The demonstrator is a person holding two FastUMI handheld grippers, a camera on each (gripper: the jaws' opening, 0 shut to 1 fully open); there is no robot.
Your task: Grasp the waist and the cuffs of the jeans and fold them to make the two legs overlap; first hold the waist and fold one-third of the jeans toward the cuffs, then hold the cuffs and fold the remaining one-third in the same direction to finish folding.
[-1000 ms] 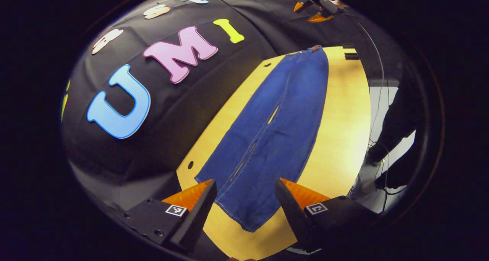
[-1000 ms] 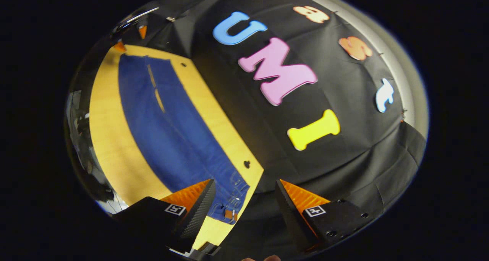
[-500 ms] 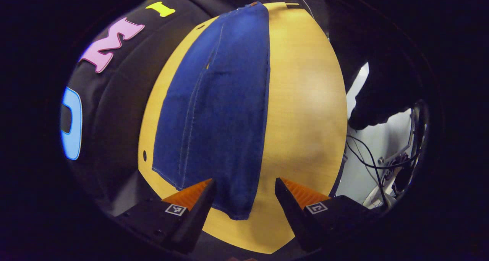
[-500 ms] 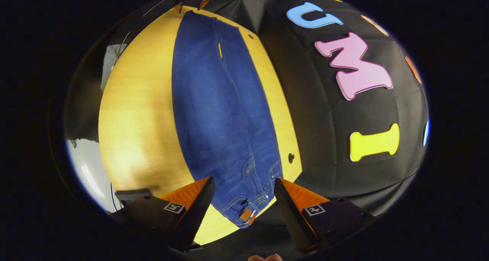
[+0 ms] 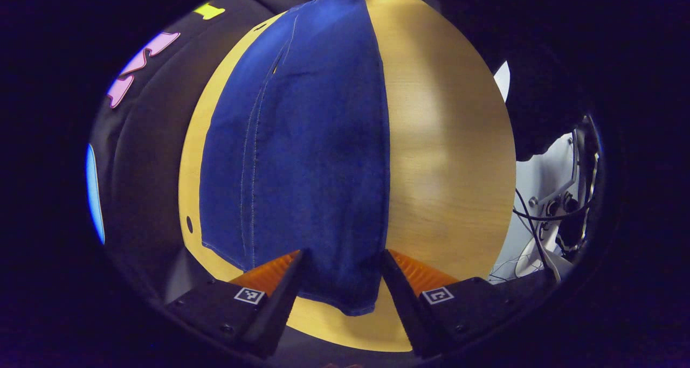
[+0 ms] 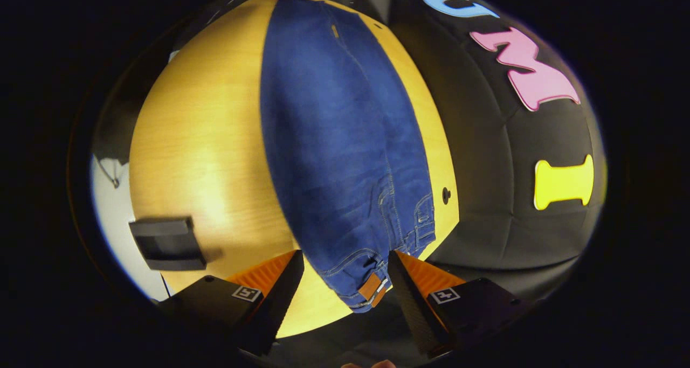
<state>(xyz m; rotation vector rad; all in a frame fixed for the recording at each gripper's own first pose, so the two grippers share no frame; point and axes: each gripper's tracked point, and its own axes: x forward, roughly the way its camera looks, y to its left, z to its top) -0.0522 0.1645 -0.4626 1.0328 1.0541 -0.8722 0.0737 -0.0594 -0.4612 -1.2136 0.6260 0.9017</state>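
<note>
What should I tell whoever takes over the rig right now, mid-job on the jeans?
Left gripper: open, straddling the cuff end of the jeans, not yet closed on it.
Right gripper: open, poised at the waist, nothing gripped.
Jeans lie full length on the wooden table, toward the wall side; legs look mostly overlapped.
Done: no thirds folded yet.
Left: grip the waist, fold a third toward the cuffs, then fold the cuff third over.
</note>
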